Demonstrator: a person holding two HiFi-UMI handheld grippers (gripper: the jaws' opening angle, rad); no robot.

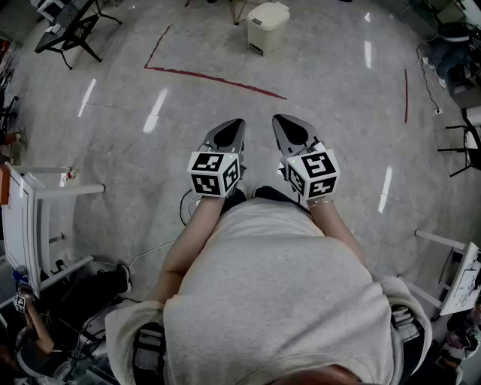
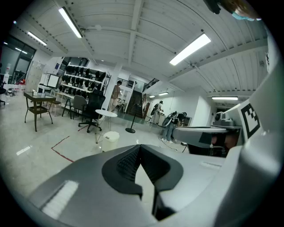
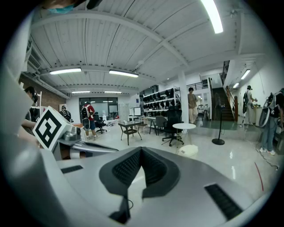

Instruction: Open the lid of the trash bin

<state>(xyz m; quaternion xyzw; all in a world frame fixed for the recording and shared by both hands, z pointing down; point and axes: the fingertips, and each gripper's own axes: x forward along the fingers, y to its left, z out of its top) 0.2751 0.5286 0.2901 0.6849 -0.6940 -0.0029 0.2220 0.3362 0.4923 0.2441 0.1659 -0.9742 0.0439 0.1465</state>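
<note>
**Fig. 1. Approach stance: both grippers idle, trash bin well ahead on the floor**

You hold the left gripper (image 1: 240,123) and the right gripper (image 1: 277,119) side by side at your chest. Each has its jaws pressed together at the tips, with nothing between them. The trash bin (image 1: 267,28) stands well apart from you on the glossy floor (image 1: 331,83), beyond the red tape line (image 1: 218,79). It shows small and low in the left gripper view (image 2: 110,141) and the right gripper view (image 3: 190,151). Its lid (image 1: 270,10) is down.

The bin looks like a small cream plastic container. Expect it to be light and stiff, and liable to slide or tip on so polished a floor if you pull at an angle. The lid is probably thin, smooth and hinged at one edge. From this range you cannot tell which edge that is, nor whether there is a pedal. Take hold at the free lip opposite the hinge, pinch lightly and lift upward. Steady the body with the other gripper if it shifts.
</note>
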